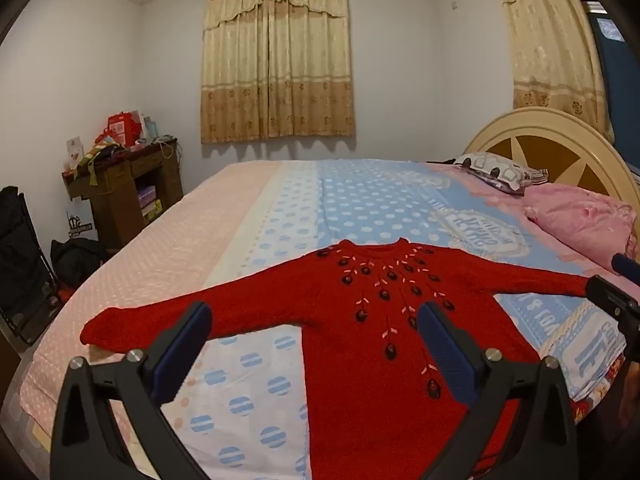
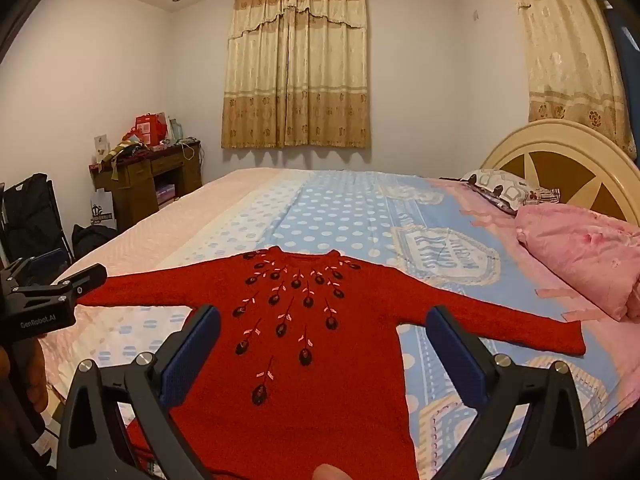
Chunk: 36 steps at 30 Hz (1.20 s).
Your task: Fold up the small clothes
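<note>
Red knitted child's sweater w/ dark bead-and-pink-leaf embroidery fanning down from the neck (image 1: pixel 384 320) lies flat, front up, on the bed w/ the pink, white and blue polka-dot sheet (image 1: pixel 352 200), near the edge closest to the person; neck points toward the far wall w/ the beige curtains (image 1: pixel 276 60). Both sleeves are stretched straight out to the sides, body smooth, no crease or fold anywhere that I can see, so folding hasn't begun: garment is only spread & ready. Left tongs (image 1: pixel 316 316) hover above the sweater's left half, approx. over the armpit area, jaws wide apart, nothing between the blue pads, not touching cloth. Right tongs (image 2: pixel 324 324) hang over the chest embroidery, likewise spread wide & empty. Each tool shows at the edge of the other's view, so they're side by side, tilted down a bit at the garment. Left to do, I'd judge: everything, i.e. bring each sleeve in across the body, then fold the hem up toward the neck. Likely first grab is a sleeve cuff or shoulder. Pink pillow (image 1: pixel 580 216) & patterned pillow (image 1: pixel 492 168) sit by the cream headboard (image 1: pixel 560 136), well apart from the work.
</note>
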### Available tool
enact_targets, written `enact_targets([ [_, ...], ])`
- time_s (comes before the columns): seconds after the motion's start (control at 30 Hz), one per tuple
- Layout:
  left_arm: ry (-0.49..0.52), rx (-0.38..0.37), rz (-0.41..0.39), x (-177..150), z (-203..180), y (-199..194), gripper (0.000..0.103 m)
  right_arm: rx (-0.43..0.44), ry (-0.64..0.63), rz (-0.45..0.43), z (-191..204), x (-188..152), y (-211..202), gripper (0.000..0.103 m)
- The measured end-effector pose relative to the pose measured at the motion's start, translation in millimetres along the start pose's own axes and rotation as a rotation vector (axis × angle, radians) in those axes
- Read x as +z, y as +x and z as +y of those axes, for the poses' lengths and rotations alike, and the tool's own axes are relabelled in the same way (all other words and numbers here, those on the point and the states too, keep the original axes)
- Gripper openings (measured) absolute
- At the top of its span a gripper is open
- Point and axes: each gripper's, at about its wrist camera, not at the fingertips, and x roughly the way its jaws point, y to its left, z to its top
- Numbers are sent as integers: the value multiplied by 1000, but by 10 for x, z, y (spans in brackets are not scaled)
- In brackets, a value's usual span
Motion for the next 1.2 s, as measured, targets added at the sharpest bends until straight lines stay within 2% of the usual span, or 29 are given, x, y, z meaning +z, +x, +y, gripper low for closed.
enact_targets([
  [0.07,-38,-17,1,-2,20,-2,103,-2,2,1,-4,7,1,102],
  [0.23,-38,-21,-9,11,51,-34,103,-10,3,-2,35,-77,49,102],
  [0.4,-25,-8,-7,-3,8,-17,103,0,21,16,-106,-124,104,102],
  [1.2,-26,-9,-6,-12,39,31,103,-6,17,35,0,-104,132,102],
])
